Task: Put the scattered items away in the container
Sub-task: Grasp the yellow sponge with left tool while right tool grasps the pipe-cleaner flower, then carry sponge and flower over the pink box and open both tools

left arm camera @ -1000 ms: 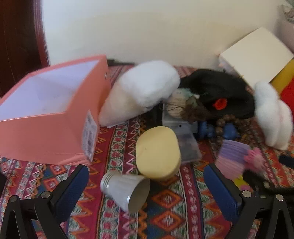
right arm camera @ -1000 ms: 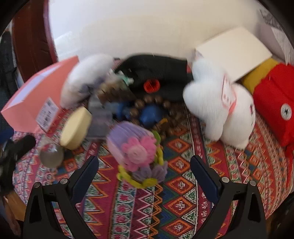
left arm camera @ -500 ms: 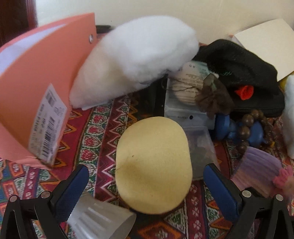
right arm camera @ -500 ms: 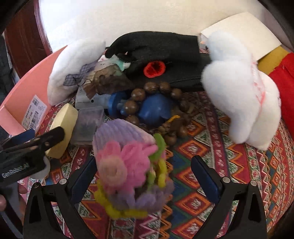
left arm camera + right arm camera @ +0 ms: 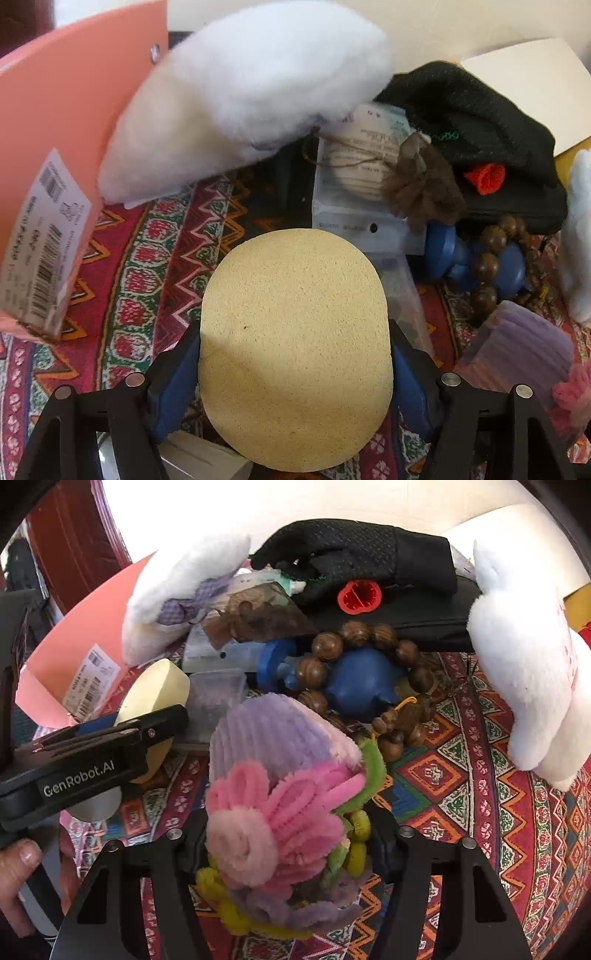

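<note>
Now both jaws, wide open before, closed on things: left gripper (image 5: 295, 373) on yellow sponge (image 5: 295, 347), right gripper (image 5: 284, 845) on chenille flower bouquet (image 5: 280, 812).

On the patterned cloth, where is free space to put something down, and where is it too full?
Bare cloth lies in front of the white plush, right of the purple flower bundle. A second strip runs between the pink box and the yellow sponge. Behind them, around the wooden beads and black glove, things overlap.
</note>
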`<state>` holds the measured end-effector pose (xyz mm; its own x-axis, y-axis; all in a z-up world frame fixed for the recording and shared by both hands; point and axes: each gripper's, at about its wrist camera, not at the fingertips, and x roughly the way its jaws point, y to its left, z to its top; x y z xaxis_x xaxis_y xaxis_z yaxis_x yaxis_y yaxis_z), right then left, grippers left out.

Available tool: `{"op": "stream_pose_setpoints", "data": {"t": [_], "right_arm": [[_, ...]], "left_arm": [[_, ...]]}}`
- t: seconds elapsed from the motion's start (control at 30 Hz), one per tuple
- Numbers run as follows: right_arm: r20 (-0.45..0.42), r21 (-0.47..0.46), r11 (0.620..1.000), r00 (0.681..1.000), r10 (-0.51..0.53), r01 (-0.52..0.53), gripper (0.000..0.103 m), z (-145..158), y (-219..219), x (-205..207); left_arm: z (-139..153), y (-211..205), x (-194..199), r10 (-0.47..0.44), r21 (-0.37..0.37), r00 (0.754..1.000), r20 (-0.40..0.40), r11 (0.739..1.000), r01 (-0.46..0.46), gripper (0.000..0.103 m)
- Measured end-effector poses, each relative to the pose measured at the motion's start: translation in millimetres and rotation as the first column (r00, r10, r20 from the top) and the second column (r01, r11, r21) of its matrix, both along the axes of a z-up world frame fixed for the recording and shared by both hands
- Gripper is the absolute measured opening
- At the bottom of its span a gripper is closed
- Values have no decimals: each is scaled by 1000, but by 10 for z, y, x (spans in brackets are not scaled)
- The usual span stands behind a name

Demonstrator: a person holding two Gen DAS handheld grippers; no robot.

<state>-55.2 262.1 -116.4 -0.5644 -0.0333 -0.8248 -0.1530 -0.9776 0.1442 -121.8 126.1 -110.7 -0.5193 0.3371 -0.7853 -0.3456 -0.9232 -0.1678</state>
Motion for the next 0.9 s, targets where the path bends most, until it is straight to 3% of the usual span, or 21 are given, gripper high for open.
{"op": "stream_pose_setpoints", "data": {"t": [0.23, 0.57, 0.9], "right_arm": [[-84, 4, 1000, 996, 5, -5, 67, 240, -45, 86], [-198, 25, 1000, 980, -14, 19, 67, 687, -159, 282], [-349, 172, 984, 931, 110, -52, 67, 1264, -852, 236]], "left_arm": [[415, -123, 319, -1, 60, 996, -90, 998, 6, 77], [949, -352, 444, -16, 130, 979, -201, 991, 43, 77], [1679, -1196, 172, 161, 196, 915, -371, 976, -93, 77]]}}
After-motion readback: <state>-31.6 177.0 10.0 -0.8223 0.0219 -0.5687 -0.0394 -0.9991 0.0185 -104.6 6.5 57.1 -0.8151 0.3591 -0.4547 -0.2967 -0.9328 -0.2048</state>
